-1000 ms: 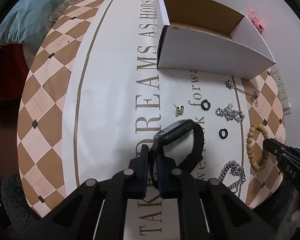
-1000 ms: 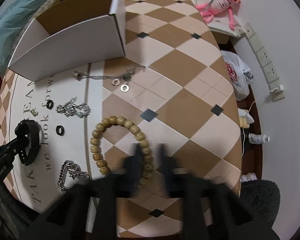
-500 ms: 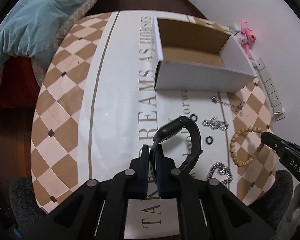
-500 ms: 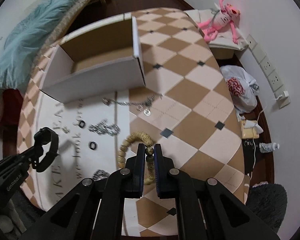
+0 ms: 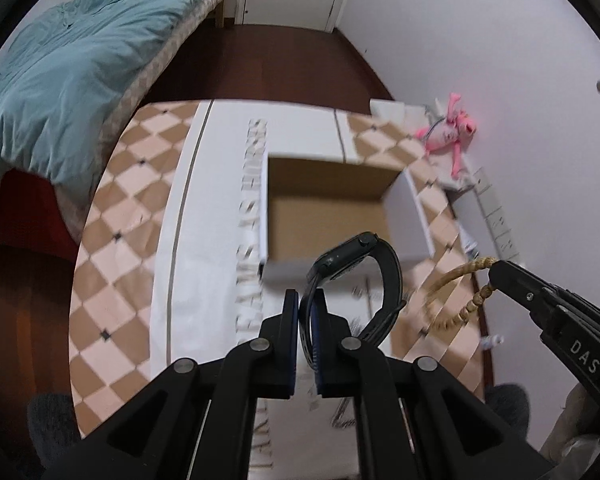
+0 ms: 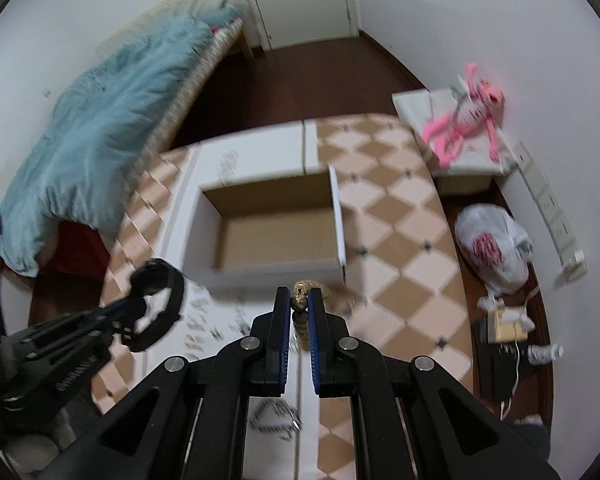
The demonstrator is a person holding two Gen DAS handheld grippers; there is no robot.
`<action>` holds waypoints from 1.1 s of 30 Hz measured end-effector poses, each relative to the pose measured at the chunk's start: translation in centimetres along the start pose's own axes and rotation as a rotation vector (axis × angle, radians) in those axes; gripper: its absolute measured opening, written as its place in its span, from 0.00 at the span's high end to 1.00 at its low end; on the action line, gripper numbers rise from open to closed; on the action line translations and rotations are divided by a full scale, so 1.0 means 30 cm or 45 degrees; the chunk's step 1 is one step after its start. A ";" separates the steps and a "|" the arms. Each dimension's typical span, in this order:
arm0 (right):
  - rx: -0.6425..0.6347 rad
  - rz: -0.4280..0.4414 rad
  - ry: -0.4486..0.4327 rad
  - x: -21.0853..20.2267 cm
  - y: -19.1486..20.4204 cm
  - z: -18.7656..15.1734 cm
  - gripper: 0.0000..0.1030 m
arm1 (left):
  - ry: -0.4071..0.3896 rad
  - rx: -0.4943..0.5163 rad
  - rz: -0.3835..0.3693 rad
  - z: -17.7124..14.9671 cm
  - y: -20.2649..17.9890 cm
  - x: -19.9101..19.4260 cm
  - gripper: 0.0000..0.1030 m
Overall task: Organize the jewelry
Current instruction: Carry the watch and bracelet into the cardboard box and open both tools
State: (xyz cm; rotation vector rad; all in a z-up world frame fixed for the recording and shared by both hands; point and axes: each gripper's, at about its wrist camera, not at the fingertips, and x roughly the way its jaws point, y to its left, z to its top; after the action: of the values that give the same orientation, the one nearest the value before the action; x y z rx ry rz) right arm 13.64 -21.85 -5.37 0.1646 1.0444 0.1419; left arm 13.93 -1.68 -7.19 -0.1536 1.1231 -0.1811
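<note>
Our left gripper [image 5: 305, 300] grips the black rubber-strapped smartwatch [image 5: 356, 280], our right gripper [image 6: 299, 300] the tan wooden bead bracelet [image 5: 456, 292]; both have risen off the bench [image 6: 396, 232], nearing the open white cardboard box [image 6: 336, 216], ready for dropping.

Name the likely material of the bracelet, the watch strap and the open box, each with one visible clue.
Bracelet: probably wood; tan, matte round beads. Watch strap: looks like rubber or silicone; black, smooth, bends in a loop. Box: cardboard; brown inside, white outside, thin folded walls.
</note>
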 end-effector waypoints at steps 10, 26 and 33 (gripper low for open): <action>-0.082 0.042 0.051 0.165 0.047 0.247 0.92 | 0.104 -0.038 -0.061 0.196 0.019 0.168 0.96; -0.066 0.141 0.336 0.451 0.015 0.345 0.89 | 0.255 -0.085 -0.017 0.345 0.027 0.293 0.35; -0.073 -0.040 0.311 0.432 -0.044 0.310 0.27 | 0.130 -0.065 0.158 0.355 0.048 0.231 0.02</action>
State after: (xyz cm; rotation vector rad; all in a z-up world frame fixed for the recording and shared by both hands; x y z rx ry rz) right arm 28.18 -21.26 -12.04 0.0800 1.2838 0.1661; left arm 26.57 -1.48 -9.07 -0.1208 1.2359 -0.0504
